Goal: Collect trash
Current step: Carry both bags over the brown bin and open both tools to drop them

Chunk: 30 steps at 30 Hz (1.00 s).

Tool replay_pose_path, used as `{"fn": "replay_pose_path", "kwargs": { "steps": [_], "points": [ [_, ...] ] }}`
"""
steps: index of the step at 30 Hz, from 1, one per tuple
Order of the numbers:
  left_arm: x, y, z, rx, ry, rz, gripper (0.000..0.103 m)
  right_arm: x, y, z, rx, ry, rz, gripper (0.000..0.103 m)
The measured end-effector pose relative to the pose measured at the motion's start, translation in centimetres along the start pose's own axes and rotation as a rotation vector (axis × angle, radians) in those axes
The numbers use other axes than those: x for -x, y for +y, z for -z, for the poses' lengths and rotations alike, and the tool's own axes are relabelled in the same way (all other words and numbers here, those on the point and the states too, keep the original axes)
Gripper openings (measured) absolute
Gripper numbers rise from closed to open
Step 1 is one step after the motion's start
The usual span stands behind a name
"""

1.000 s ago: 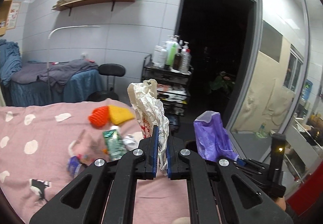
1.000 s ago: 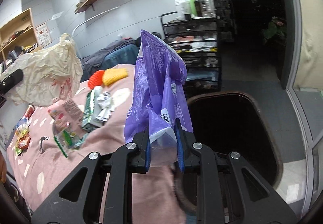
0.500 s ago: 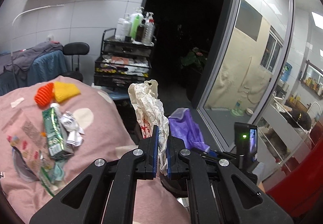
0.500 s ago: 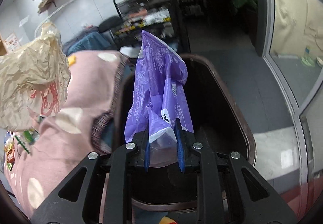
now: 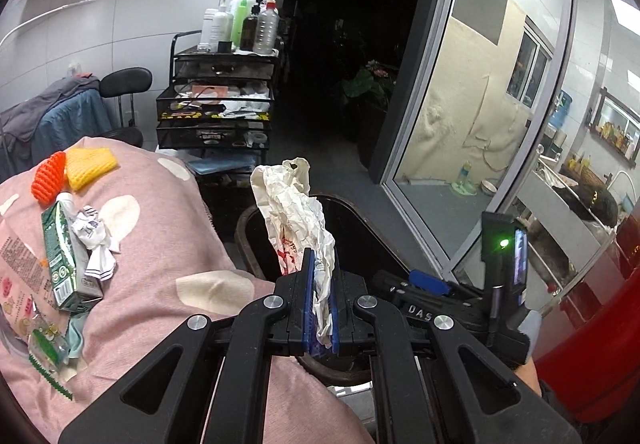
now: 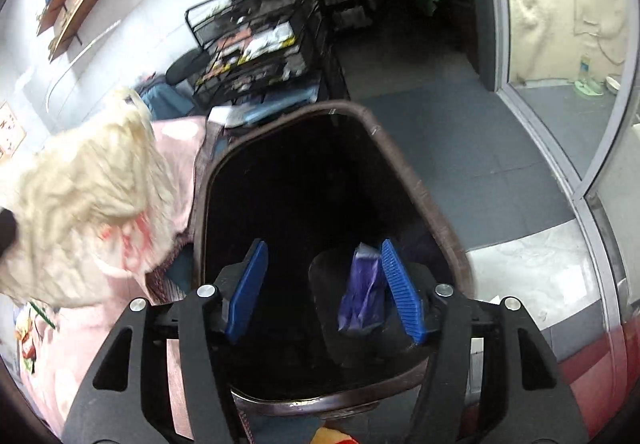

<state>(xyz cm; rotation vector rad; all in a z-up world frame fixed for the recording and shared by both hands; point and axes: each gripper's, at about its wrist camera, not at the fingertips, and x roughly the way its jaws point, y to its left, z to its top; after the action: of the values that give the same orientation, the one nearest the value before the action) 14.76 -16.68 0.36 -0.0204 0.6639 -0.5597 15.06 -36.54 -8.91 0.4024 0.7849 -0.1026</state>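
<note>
On the pink dotted bedspread (image 5: pixel 160 264): ribbed orange and yellow foam nets (image 5: pixel 72 171), a green carton (image 5: pixel 64 256), a crumpled white wrapper (image 5: pixel 96 240). Pinched tight in the left claw (image 5: pixel 321 310): a creased cream paper bag (image 5: pixel 296 211), standing up over the near rim of the dark, smooth-edged bin (image 6: pixel 416 195). Beside it, right claw (image 6: pixel 324 290) just opened wide above the bin's mouth, glossy purple plastic bag (image 6: pixel 362 296) leaning against its right pad, left pad clear. Bare grey floor beyond.
</note>
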Motion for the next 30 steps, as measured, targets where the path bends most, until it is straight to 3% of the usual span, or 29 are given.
{"fn": "replay_pose_path", "kwargs": {
  "steps": [8, 17, 23, 24, 25, 27, 30],
  "points": [
    [-2.7, -1.4, 0.2, -0.02, 0.076, 0.041, 0.007, 2.8, -1.2, -1.6, -0.038, -0.107, 0.054, 0.066],
    [-6.2, -2.0, 1.4, -0.024, 0.205, 0.054, 0.007, 3.4, -1.6, -2.1, -0.047, -0.118, 0.064, 0.068],
    [-7.3, -1.7, 1.9, -0.028, 0.252, 0.033, 0.012, 3.7, -1.8, -2.2, -0.052, -0.135, 0.081, 0.078],
    [-7.4, -1.7, 2.1, -0.033, 0.259, 0.032, 0.025, 3.7, -1.9, -2.3, -0.057, -0.137, 0.085, 0.081],
    [-7.5, -1.7, 2.1, -0.038, 0.261, 0.027, 0.05, 3.8, -2.1, -2.3, -0.06, -0.14, 0.09, 0.083],
    [-7.3, -1.7, 2.2, -0.051, 0.247, 0.01, 0.077, 3.9, -2.4, -2.4, -0.071, -0.144, 0.099, 0.084],
    [-7.2, -2.0, 2.3, -0.088, 0.238, -0.011, 0.085, 4.1, -2.9, -2.5, -0.079, -0.148, 0.109, 0.085]
  ]
}}
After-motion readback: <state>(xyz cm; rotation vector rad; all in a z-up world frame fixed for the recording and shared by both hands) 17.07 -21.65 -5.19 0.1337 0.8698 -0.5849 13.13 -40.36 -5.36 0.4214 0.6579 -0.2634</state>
